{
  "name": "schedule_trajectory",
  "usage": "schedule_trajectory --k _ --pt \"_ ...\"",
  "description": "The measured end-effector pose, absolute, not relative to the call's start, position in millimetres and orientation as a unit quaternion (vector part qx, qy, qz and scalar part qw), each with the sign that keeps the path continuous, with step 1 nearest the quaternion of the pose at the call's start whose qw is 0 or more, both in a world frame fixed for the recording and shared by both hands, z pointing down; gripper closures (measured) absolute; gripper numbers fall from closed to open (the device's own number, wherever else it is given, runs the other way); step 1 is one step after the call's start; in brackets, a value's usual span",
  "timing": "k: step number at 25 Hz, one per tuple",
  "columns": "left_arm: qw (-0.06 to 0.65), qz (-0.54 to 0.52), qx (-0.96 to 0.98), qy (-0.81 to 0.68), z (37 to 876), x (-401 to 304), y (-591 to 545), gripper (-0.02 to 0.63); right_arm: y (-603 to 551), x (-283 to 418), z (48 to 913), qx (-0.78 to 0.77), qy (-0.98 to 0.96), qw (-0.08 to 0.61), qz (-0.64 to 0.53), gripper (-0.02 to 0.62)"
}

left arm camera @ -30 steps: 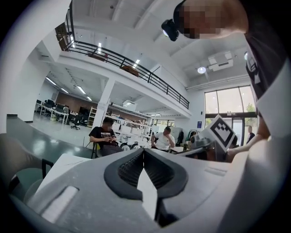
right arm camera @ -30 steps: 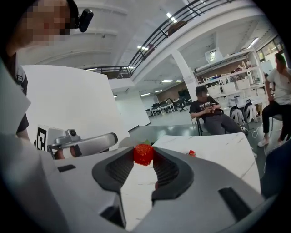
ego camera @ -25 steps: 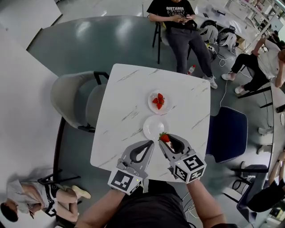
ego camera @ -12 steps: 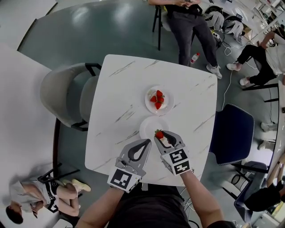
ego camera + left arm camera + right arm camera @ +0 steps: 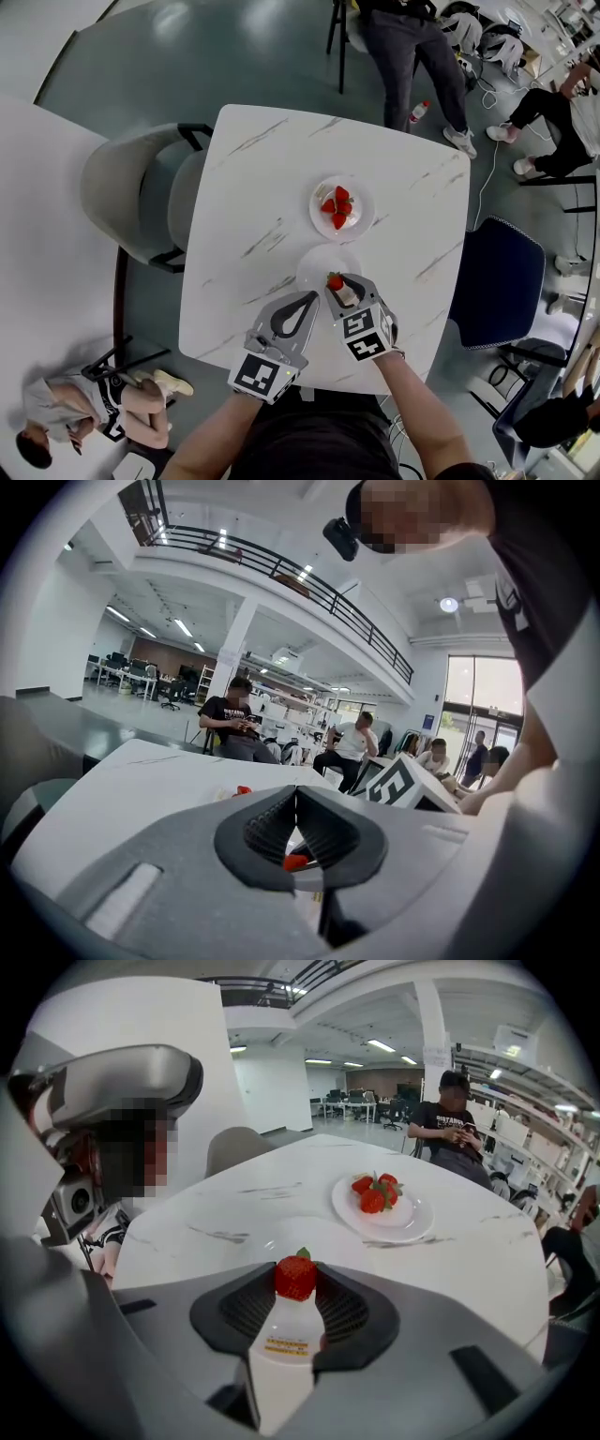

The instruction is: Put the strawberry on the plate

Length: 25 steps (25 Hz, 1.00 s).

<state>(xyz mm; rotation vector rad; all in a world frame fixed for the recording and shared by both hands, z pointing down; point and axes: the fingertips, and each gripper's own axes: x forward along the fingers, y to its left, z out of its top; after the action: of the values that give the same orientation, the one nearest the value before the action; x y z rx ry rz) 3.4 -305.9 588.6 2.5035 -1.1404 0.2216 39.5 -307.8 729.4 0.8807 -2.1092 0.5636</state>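
A red strawberry is pinched between the tips of my right gripper, which is shut on it. It hangs over the near edge of an empty white plate on the white marble table. Just beyond stands a second white plate with three strawberries. My left gripper lies beside the right one at the table's near edge, its jaws shut with nothing between them.
A grey chair stands at the table's left side and a dark blue chair at its right. People sit beyond the far edge. Another person crouches on the floor at lower left.
My right gripper has carried the strawberry a little forward and to the left, onto the near edge of the empty plate. The left gripper has stayed where it was.
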Motion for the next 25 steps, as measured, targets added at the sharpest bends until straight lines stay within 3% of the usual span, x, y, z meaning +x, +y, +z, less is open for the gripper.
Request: schedule_trajectory --k 8,25 --pt "0.201 0.083 0.883 -0.415 596.8 -2.7 -309.1 0.595 -305.2 38.4 751.5 0.32 -0.811 0.447 0.201 0.462" --pt "0.198 0.084 0.88 -0.424 601.6 -11.1 -310.4 0.595 -307.6 35.2 760.7 0.294 -0.8 0.484 0.199 0.458"
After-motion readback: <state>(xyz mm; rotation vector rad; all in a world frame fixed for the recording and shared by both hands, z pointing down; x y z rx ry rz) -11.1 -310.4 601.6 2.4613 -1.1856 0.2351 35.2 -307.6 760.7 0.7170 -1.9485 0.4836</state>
